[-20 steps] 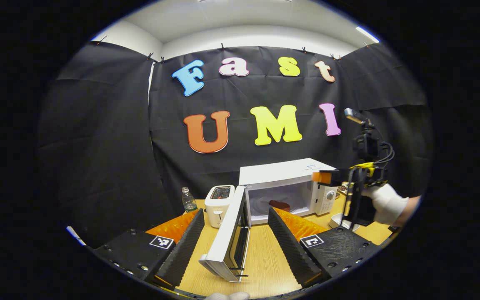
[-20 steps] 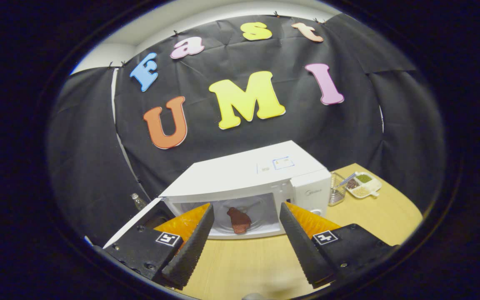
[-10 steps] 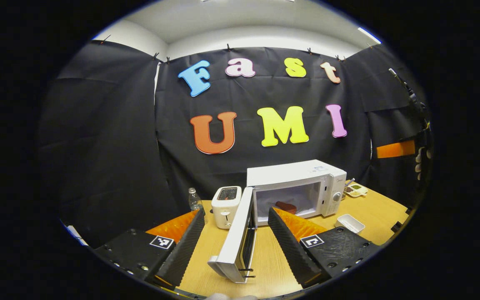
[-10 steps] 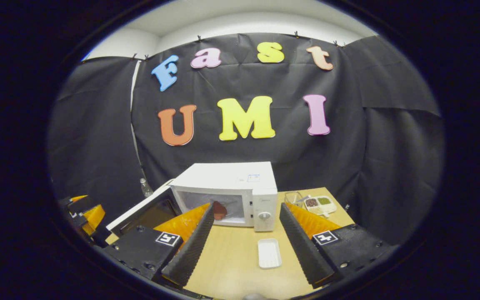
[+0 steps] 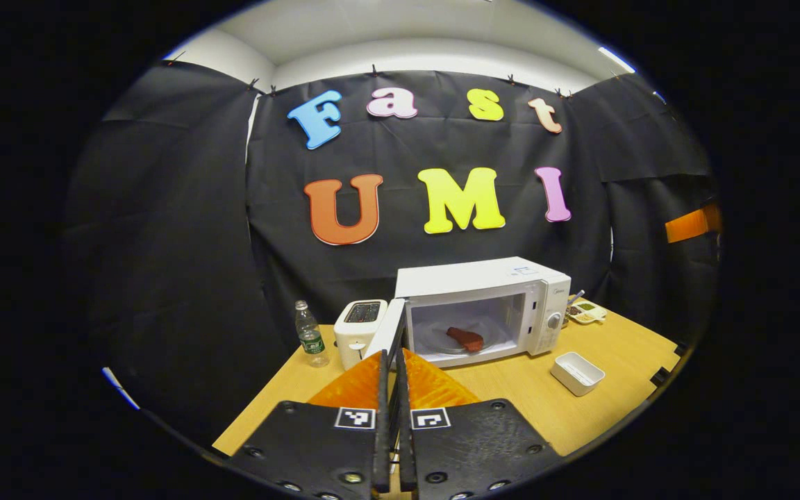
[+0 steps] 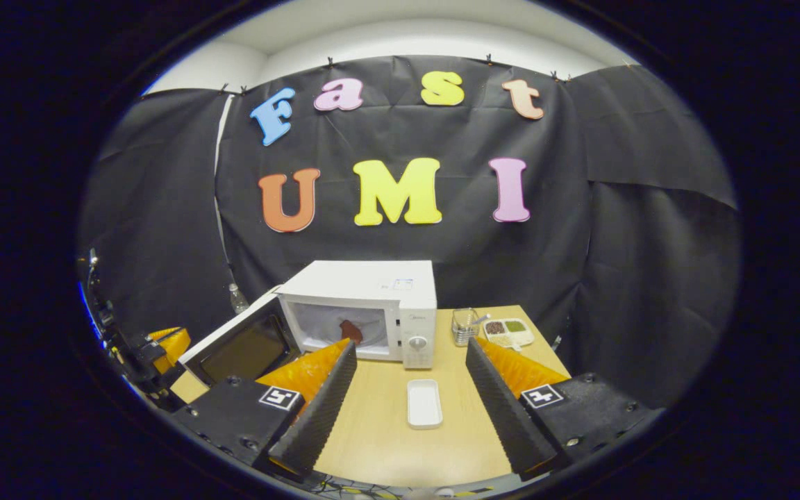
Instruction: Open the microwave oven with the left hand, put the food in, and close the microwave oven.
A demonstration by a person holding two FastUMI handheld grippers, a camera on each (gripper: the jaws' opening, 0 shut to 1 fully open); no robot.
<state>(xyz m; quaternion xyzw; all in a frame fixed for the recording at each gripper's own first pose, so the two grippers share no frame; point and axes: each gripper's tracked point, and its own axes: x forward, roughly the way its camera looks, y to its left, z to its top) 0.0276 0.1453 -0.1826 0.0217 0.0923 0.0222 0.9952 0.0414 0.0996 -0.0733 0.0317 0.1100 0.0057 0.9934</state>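
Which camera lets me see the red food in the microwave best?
The left gripper view: the food lies in full sight on the plate inside the open microwave. In the right gripper view the food looks smaller, and that gripper's finger hides its lower edge.

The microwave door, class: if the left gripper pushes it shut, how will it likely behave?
The microwave door looks rigid and hinged at its left edge, so it should swing rather than bend. It stands wide open, so expect a long arc. The microwave looks bulky enough to stay put.
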